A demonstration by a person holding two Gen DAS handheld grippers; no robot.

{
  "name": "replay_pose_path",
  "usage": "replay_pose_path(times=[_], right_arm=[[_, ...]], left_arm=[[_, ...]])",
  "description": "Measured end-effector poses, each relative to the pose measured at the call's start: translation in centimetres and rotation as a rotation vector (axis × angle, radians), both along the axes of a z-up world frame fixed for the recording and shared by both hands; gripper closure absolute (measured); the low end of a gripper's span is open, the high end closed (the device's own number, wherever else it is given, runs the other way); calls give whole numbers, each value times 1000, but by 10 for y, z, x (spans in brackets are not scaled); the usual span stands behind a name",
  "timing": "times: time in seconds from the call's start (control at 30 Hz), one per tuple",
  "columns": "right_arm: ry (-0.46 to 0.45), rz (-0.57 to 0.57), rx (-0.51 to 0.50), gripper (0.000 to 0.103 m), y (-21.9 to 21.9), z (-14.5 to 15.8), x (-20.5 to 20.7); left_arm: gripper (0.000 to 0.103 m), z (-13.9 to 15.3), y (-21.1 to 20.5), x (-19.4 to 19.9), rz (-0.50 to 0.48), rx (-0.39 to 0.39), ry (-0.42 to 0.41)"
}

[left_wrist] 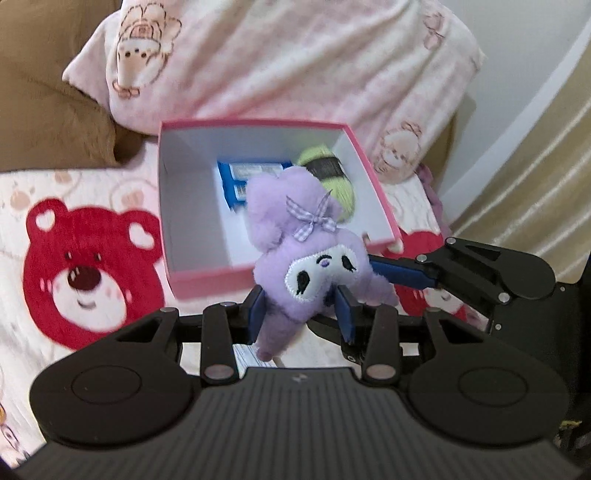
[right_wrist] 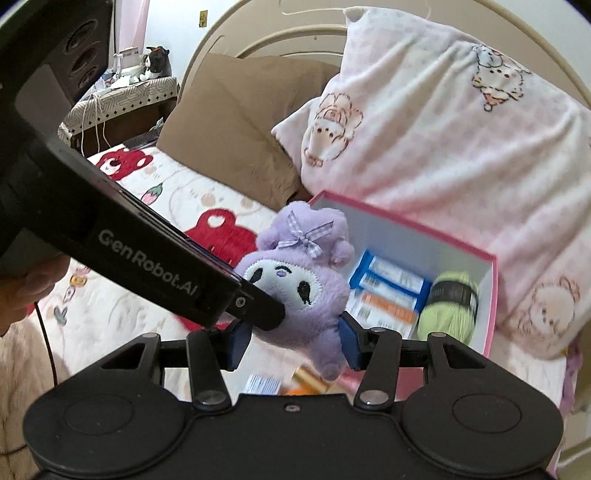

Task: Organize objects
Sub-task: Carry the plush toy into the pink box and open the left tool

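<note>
Bedding printed with red bears (left_wrist: 85, 273) carries an open pink cardboard box (left_wrist: 207, 280); left gripper (left_wrist: 303, 314) and right gripper (right_wrist: 293, 338) both pinch the fluffy purple plush toy (left_wrist: 310, 258) above it, likely for boxing.

pink-and-white pillow (left_wrist: 295, 66) with little cartoon prints fills the top of the left wrist view, brown pillow (left_wrist: 48, 96) squashed in at the upper left. bedspread (left_wrist: 74, 258) with a big red bear on it at the left. in the right wrist view there's a nightstand (right_wrist: 122, 99) way off upper left with a black-and-white plush cat (right_wrist: 157, 61) sitting on top, and a curved beige headboard (right_wrist: 258, 33) behind the pillows
</note>
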State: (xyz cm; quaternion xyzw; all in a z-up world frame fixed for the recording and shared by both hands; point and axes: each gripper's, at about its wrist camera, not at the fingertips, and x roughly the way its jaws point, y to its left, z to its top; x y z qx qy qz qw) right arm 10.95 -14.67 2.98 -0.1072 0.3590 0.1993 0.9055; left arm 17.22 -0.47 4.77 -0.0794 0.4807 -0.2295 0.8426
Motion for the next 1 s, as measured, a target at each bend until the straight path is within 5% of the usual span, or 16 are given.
replay_pose_path(times=[0.17,0.4,0.73,1.0], right_arm=[[85,14,38,47,-7,-8,59],[266,-4,154,47,-29,-56,124],[410,-55,314,49,-50,-105,154],[448,-43,295,51,-51,-122,161]], left_arm=[[64,-6,-12,46,43,58,50],[64,-51,-27,105,83,130,181],[64,-87,-36,126,104,199,216],[64,-103,-39,128,131,212,221]])
